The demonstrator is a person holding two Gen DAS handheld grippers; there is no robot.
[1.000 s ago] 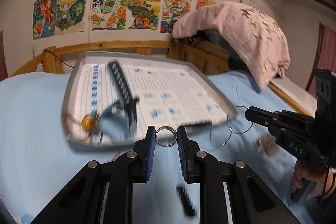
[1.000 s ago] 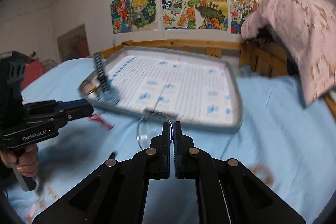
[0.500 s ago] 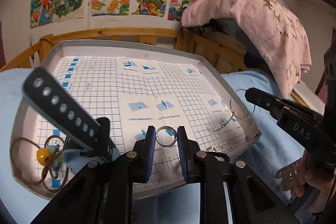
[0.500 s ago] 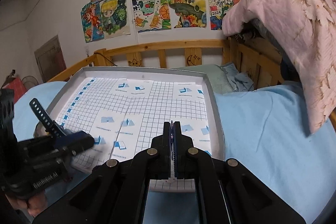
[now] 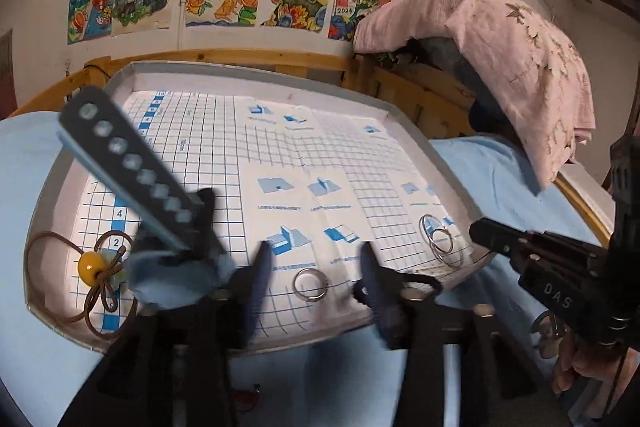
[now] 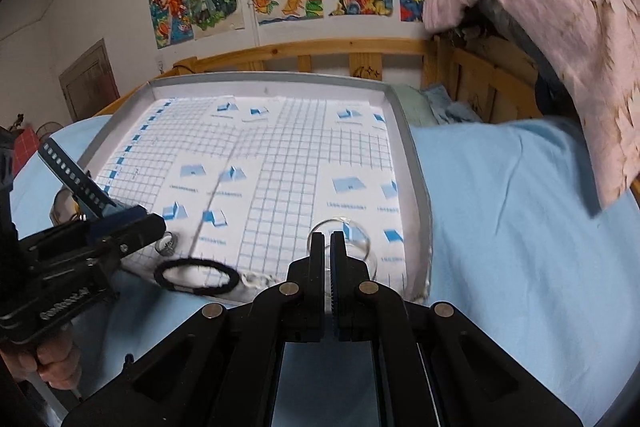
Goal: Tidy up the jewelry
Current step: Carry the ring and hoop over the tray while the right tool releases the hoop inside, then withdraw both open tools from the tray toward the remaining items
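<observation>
Ring dropped on the tray; hoops pinched over its corner

Left wrist view: the left gripper [image 5: 314, 267] has just been opening, its jaws apart; the silver ring [image 5: 310, 284] lies free between them on the tray [image 5: 256, 77]; right wrist view: the right gripper [image 6: 327, 247] is closed on thin wire hoops [image 6: 352, 239] above the tray's near right corner; a black hair tie [image 6: 196, 277] lies across the front rim.

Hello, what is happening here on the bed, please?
A person with a gripper in each hand is sorting jewelry into a shallow tray lined with grid paper. The left gripper has just been opening; a small silver ring lies on the paper between its fingers, free. The right gripper is shut on thin wire hoops at the tray's near right corner.
</observation>
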